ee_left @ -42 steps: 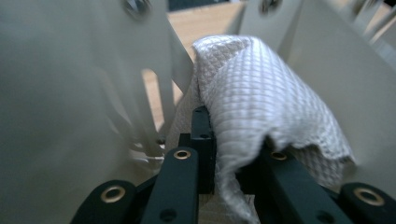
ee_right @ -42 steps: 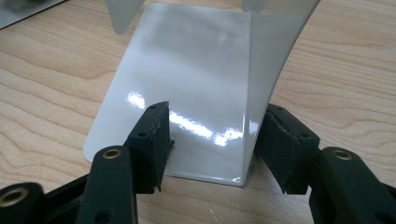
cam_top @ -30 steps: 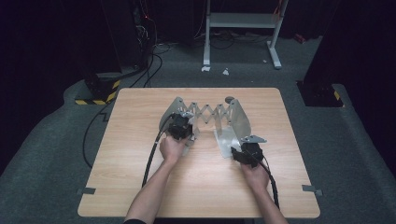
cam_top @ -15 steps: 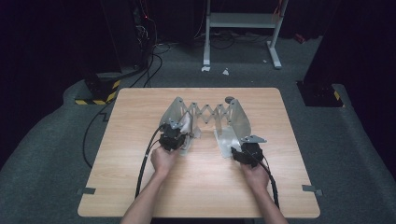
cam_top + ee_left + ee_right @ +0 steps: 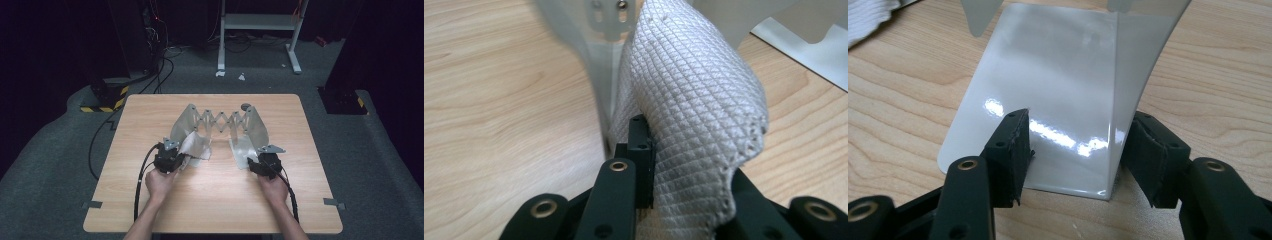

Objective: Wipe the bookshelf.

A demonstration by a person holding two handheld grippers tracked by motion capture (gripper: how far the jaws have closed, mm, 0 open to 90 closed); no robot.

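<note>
Left gripper (image 5: 181, 161) clamps white cloth (image 5: 694, 110); right gripper (image 5: 1075, 150) open on rack (image 5: 220, 122) base plate — rack's long axis runs left-right.

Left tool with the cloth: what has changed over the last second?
The left tool, shut on the white cloth, has drawn back toward the person, pulling the cloth off the left bookend plate. The right tool and the expanding metal rack stayed put.
</note>
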